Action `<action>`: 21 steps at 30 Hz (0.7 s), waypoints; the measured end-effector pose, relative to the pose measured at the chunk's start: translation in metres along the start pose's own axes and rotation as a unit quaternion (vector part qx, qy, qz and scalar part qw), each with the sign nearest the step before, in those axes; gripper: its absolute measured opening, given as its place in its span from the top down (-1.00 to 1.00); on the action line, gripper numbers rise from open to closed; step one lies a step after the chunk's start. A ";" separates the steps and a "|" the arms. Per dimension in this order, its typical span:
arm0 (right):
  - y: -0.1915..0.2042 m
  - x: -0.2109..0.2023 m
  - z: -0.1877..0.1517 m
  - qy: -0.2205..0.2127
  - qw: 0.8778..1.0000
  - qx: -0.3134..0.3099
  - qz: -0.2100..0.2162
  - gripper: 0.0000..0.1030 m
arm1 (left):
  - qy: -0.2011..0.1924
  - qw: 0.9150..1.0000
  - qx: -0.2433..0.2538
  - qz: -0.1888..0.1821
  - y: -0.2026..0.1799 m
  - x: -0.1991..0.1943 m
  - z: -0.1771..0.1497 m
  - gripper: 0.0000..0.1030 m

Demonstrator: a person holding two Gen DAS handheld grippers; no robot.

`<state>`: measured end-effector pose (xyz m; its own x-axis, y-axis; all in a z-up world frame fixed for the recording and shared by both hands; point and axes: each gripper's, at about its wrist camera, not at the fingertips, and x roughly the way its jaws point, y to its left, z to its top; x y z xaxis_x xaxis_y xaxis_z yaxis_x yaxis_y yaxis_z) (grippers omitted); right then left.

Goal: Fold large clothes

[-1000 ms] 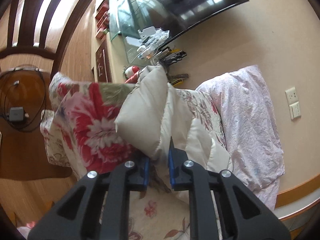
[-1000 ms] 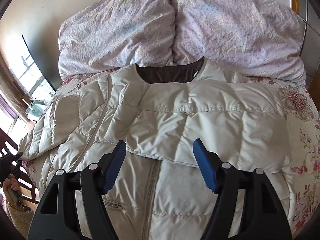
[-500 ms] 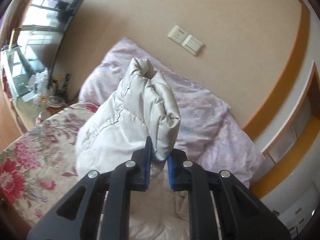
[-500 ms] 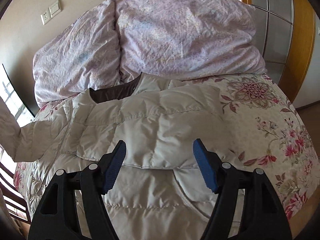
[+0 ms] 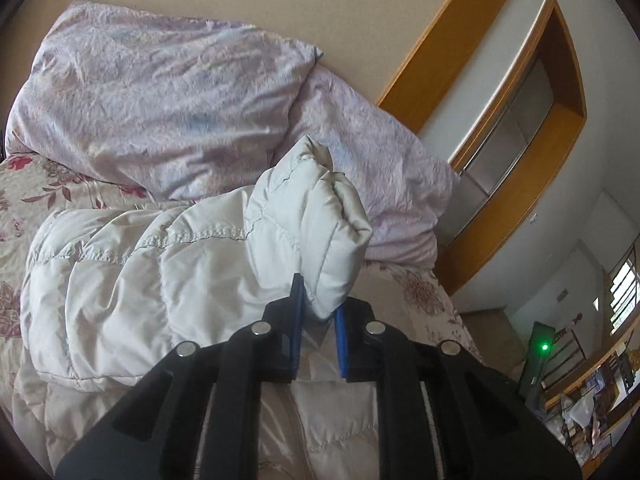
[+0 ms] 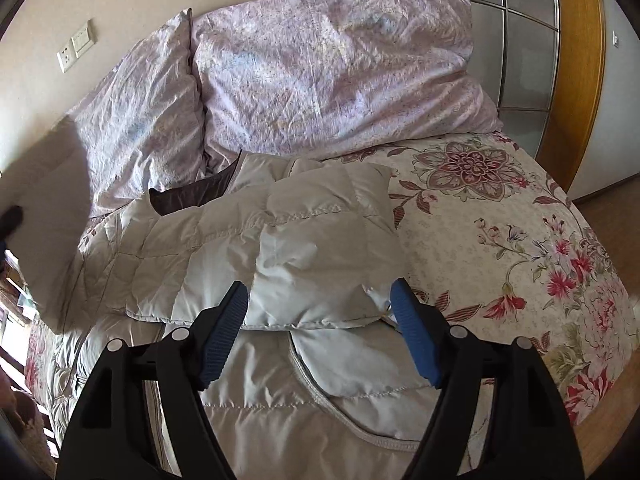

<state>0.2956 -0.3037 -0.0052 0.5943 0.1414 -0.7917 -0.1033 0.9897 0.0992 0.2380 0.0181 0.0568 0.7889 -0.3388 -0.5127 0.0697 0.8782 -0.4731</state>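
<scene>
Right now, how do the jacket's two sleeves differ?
The left sleeve is pinched in the shut left gripper and lifted above the jacket; the right sleeve lies flat, folded across the jacket's front, below the open right gripper, untouched. Both are cream, quilted and puffy.

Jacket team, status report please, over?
Left gripper shut on sleeve. Right gripper open above jacket, jaws just widened. Nothing in the way.

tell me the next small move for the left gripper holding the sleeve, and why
Probably lower the sleeve across the jacket's chest and let go: the left gripper is shut on its cuff, raised, while the other sleeve already lies folded over.
</scene>
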 end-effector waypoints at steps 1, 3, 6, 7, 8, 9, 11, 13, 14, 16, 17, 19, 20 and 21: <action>0.001 0.001 -0.001 0.000 1.000 -0.002 -0.001 -0.46 | 0.006 1.000 0.002 0.002 -0.001 0.009 -0.005 0.73; 0.002 0.002 -0.001 0.002 1.000 -0.006 -0.003 -0.46 | 0.028 1.000 0.008 0.008 -0.005 0.031 -0.015 0.71; 0.001 0.003 0.000 0.002 1.000 -0.002 -0.003 -0.46 | 0.065 0.997 0.023 0.019 -0.005 0.058 -0.030 0.44; 0.002 0.003 0.000 0.001 1.000 0.000 -0.002 -0.46 | 0.080 0.996 0.027 0.019 -0.005 0.064 -0.037 0.23; 0.003 0.002 0.001 0.000 1.000 0.001 -0.002 -0.46 | 0.098 0.995 0.029 0.018 -0.006 0.073 -0.043 0.10; 0.004 0.002 0.001 0.000 1.000 0.001 -0.001 -0.46 | 0.113 0.993 0.031 0.014 -0.007 0.079 -0.049 -0.19; 0.009 -0.001 0.002 -0.003 1.000 -0.003 0.006 -0.46 | 0.123 0.992 0.038 -0.001 -0.010 0.076 -0.057 -0.38; 0.019 -0.003 0.003 -0.008 1.000 -0.017 0.016 -0.46 | 0.111 0.993 0.045 -0.009 -0.010 0.061 -0.053 -0.56; 0.027 -0.004 0.003 -0.011 0.999 -0.028 0.023 -0.45 | 0.096 0.994 0.048 -0.004 -0.006 0.049 -0.049 -0.60; 0.046 -0.006 0.005 -0.017 0.998 -0.051 0.038 -0.40 | 0.064 0.996 0.056 0.028 0.010 0.024 -0.037 -0.69; 0.055 -0.006 0.006 -0.019 0.997 -0.062 0.048 -0.34 | 0.053 0.996 0.057 0.050 0.020 0.014 -0.031 -0.70; 0.082 -0.006 0.007 -0.025 0.993 -0.091 0.075 -0.31 | 0.039 0.993 0.055 0.094 0.044 0.000 -0.020 -0.70; 0.096 -0.004 0.007 -0.026 0.990 -0.106 0.089 -0.31 | 0.034 0.990 0.049 0.124 0.061 -0.006 -0.016 -0.70; 0.108 -0.001 0.007 -0.027 0.988 -0.117 0.099 -0.30 | 0.031 0.988 0.043 0.144 0.074 -0.011 -0.013 -0.67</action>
<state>0.2892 -0.1971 0.0105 0.5852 0.3389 -0.7367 -0.3993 0.9111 0.1020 0.2264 0.0828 0.0179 0.7442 -0.0881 -0.6621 -0.0989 0.9658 -0.2397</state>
